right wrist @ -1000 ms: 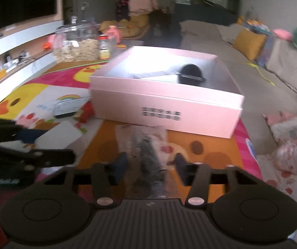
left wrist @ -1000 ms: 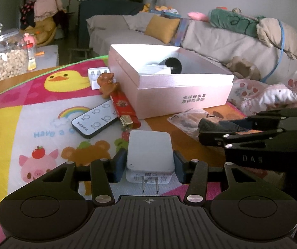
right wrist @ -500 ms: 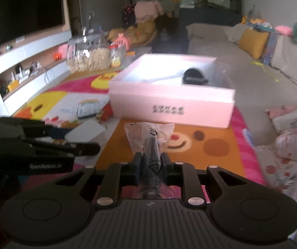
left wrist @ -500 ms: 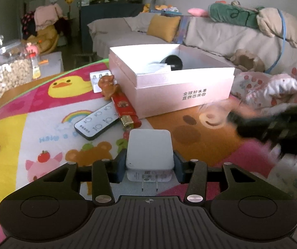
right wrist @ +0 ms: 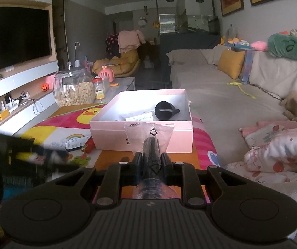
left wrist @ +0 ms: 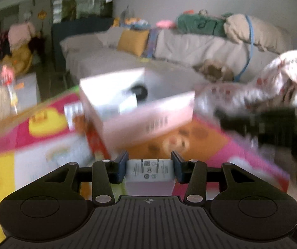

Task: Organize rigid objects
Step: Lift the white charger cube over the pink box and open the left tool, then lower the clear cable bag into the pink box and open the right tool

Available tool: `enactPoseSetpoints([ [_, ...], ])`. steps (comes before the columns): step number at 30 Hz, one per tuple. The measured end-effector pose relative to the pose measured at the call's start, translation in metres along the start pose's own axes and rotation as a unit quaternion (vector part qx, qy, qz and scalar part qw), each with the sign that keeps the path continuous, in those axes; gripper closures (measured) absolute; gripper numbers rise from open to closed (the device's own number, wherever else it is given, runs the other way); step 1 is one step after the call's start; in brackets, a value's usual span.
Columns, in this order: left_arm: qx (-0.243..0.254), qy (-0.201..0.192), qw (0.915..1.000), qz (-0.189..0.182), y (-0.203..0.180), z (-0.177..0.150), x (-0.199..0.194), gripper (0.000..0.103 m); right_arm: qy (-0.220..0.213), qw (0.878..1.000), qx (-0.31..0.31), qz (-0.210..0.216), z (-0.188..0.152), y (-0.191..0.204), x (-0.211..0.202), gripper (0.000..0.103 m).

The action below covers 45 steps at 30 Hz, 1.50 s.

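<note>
- So, in my left gripper I hold the white plug adapter, clamped across its two flat sides at the bottom centre of the left wrist view, label face and prongs turned up toward the camera. I judge it light, stiff and smooth-skinned; the blue pads grip it squarely, and the broad sides are the right place to hold, not the prongs.
- That view is blurred, so beyond the pink box in mid frame I can tell little detail.
- In my right gripper, bottom centre of the right wrist view, I am closed on a dark cylindrical piece in a clear plastic bag. The piece inside looks rigid, but the film is slippery and floppy; its free end stands up loose ahead of the fingers. Gripping through the bag onto the hard core seems safest.
- The open pink box sits on the worktop straight ahead, mid frame, with a black funnel inside.
</note>
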<state>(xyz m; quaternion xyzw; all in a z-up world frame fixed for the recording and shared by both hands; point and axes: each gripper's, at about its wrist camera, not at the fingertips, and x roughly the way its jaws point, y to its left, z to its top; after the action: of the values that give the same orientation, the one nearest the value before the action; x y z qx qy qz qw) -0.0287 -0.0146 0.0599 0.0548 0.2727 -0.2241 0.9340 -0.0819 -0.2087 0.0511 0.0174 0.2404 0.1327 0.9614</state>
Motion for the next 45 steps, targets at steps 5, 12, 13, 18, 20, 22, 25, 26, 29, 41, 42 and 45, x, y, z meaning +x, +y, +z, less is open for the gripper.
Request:
enactPoseSetpoints([
  [5, 0.022, -0.039, 0.9989, 0.016, 0.007, 0.054, 0.009, 0.053, 0.0, 1.0, 0.008, 0.001, -0.003, -0.004, 0.002, 0.084],
  [12, -0.038, -0.083, 0.9947, 0.049, 0.044, 0.122, 0.062, 0.053, 0.011, 1.0, 0.014, 0.003, -0.007, -0.008, 0.01, 0.084],
  [13, -0.047, -0.086, 0.9936, 0.057, 0.049, 0.128, 0.072, 0.053, 0.013, 1.0, 0.014, 0.002, -0.008, -0.008, 0.011, 0.084],
  [18, -0.122, -0.035, 0.9895, 0.068, 0.075, 0.143, 0.129, 0.059, 0.026, 1.0, 0.017, -0.003, -0.011, -0.01, 0.018, 0.084],
  [20, -0.126, -0.042, 0.9896, 0.054, 0.077, 0.137, 0.131, 0.064, 0.03, 0.999, 0.018, -0.006, -0.012, -0.011, 0.019, 0.084],
  [22, -0.125, -0.057, 0.9895, 0.045, 0.076, 0.128, 0.122, 0.064, 0.033, 0.999, 0.02, -0.008, -0.013, -0.012, 0.022, 0.084],
  [25, -0.128, -0.07, 0.9886, 0.035, 0.079, 0.113, 0.096, 0.064, 0.036, 0.999, 0.024, -0.007, -0.011, -0.012, 0.026, 0.084],
  [26, -0.129, -0.075, 0.9884, 0.029, 0.078, 0.104, 0.083, 0.064, 0.035, 0.999, 0.024, -0.007, -0.01, -0.011, 0.026, 0.084],
  [29, -0.123, -0.085, 0.9885, 0.021, 0.075, 0.077, 0.047, 0.064, 0.017, 0.999, 0.027, -0.009, 0.0, -0.01, 0.027, 0.084],
  [41, -0.127, 0.024, 0.9894, 0.065, 0.099, -0.029, 0.013, 0.064, -0.062, 0.997, 0.013, -0.047, 0.108, 0.004, 0.1, 0.083],
  [42, -0.129, 0.026, 0.9889, 0.069, 0.103, -0.031, 0.012, 0.064, -0.049, 0.998, 0.01, -0.048, 0.115, 0.005, 0.112, 0.083],
  [45, -0.132, 0.026, 0.9884, 0.07, 0.109, -0.037, 0.013, 0.064, -0.015, 0.999, 0.01, -0.04, 0.119, 0.009, 0.129, 0.07],
])
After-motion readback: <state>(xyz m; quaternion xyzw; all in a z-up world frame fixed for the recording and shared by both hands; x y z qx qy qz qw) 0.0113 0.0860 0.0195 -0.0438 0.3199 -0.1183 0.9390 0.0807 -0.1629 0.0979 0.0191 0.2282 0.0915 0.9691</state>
